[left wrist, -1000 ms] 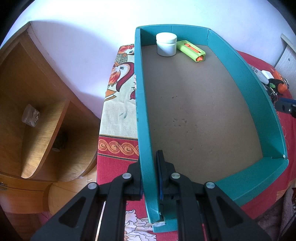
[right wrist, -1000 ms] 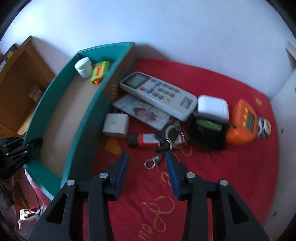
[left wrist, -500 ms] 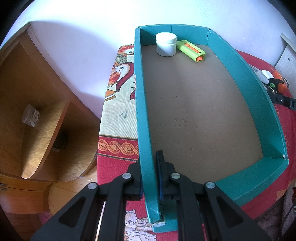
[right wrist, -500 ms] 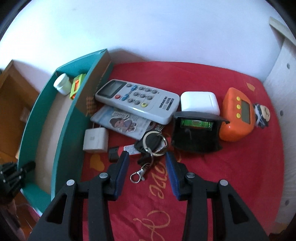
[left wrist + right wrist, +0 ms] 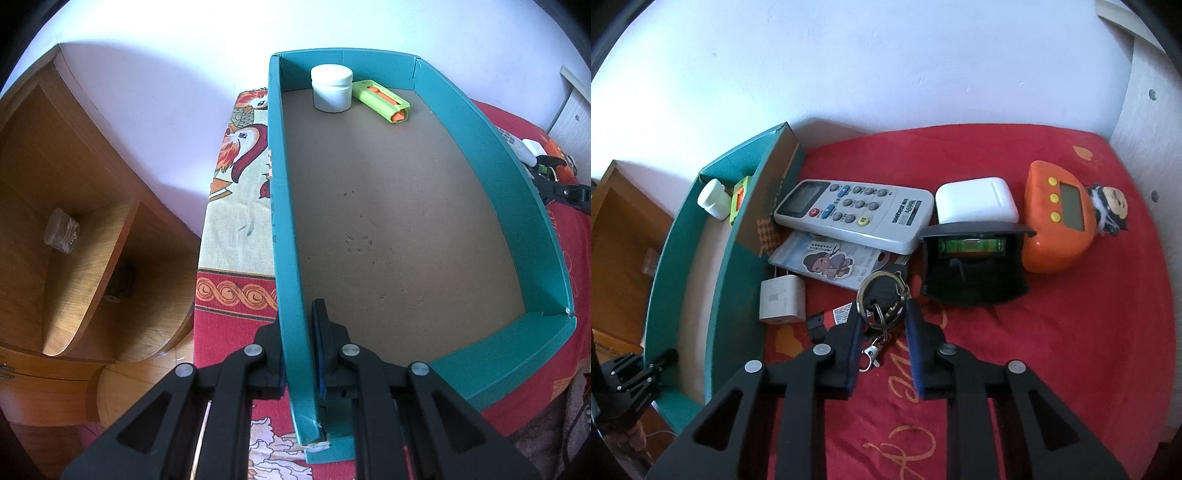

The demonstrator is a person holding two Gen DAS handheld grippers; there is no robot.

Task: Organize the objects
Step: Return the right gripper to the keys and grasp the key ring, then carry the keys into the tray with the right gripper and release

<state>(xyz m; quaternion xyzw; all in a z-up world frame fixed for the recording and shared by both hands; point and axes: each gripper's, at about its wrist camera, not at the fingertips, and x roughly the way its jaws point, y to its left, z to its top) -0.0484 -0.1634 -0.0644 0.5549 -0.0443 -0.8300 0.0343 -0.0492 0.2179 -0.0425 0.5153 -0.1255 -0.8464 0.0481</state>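
Observation:
My left gripper (image 5: 301, 332) is shut on the left wall of a teal cardboard box (image 5: 284, 221), near its front corner. A white jar (image 5: 331, 88) and a green and orange cutter (image 5: 382, 100) lie at the box's far end. My right gripper (image 5: 882, 314) is open, its fingers on either side of a key bunch (image 5: 882, 295) on the red cloth. Beside the keys lie a white charger (image 5: 783, 301), a grey remote (image 5: 853, 214), a card (image 5: 831, 262) and a black holder (image 5: 971, 266). The box (image 5: 683, 258) also shows at left in the right wrist view.
A white case (image 5: 977, 197), an orange timer (image 5: 1060, 218) and a small doll (image 5: 1110, 206) lie at the far right. A red tube (image 5: 831, 317) lies partly under my left finger. A wooden shelf unit (image 5: 74, 221) stands left of the box. A white wall is behind.
My right gripper has moved forward and down over the red cloth until the key bunch lies between its open fingers. My left gripper and the box have not moved.

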